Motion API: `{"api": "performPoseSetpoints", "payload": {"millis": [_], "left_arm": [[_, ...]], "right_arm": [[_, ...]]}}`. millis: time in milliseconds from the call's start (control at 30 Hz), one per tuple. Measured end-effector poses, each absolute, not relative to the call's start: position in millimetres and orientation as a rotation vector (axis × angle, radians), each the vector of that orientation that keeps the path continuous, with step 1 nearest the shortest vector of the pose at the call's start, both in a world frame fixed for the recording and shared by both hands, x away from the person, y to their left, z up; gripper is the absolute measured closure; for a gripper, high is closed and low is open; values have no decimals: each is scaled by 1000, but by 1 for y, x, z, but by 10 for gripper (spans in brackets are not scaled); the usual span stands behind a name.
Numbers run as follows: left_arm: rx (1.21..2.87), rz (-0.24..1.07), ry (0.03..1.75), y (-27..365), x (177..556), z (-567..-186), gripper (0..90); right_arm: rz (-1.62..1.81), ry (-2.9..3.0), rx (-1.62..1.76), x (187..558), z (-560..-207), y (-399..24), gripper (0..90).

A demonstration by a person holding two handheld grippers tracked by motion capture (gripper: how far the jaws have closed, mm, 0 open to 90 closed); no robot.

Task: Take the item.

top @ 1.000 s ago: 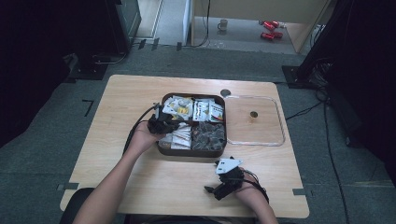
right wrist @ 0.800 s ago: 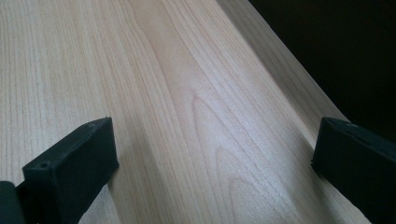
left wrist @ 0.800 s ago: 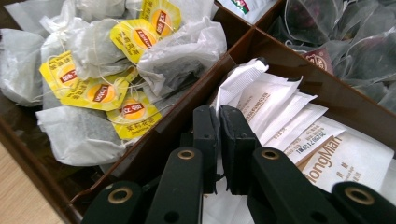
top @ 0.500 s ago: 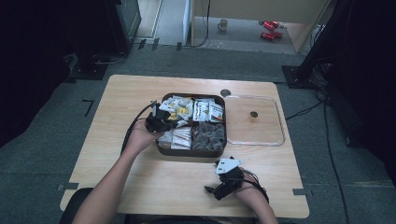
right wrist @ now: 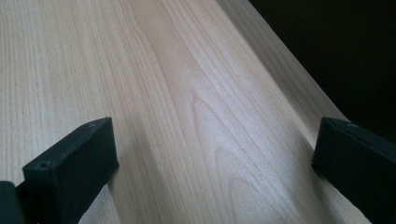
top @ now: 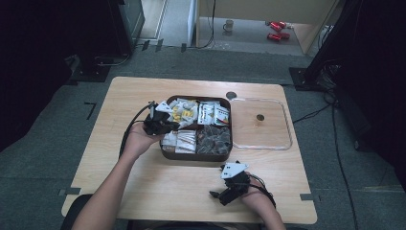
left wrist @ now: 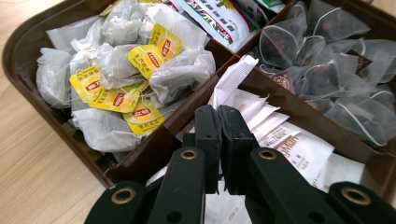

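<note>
Pinching a white sachet in the left gripper, jaws clamped tight, over the six o'clock-left compartment of the brown tray. Resting the right gripper wide open at five o'clock on the table. Pick made; sachet not yet placed anywhere.

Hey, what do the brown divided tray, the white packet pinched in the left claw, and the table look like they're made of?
The brown divided tray looks like moulded plastic, smooth with a dull sheen on its walls. The white packet seems to be paper, matte with a crimped, ridged end. The table shows pale wood grain, satin-smooth; whether solid wood or laminate cannot be told.
</note>
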State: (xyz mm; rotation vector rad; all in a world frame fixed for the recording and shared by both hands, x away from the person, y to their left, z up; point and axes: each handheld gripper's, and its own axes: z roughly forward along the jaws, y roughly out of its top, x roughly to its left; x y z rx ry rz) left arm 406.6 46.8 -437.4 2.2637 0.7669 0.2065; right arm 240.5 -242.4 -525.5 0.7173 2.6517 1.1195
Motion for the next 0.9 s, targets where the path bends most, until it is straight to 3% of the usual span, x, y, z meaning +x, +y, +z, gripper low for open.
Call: {"api": "performPoseSetpoints", "payload": {"millis": [900], "left_arm": [[2143,219,889,102,398,-415,878]], "right_arm": [[1119,2651,717,240,-526,-243,0]]}}
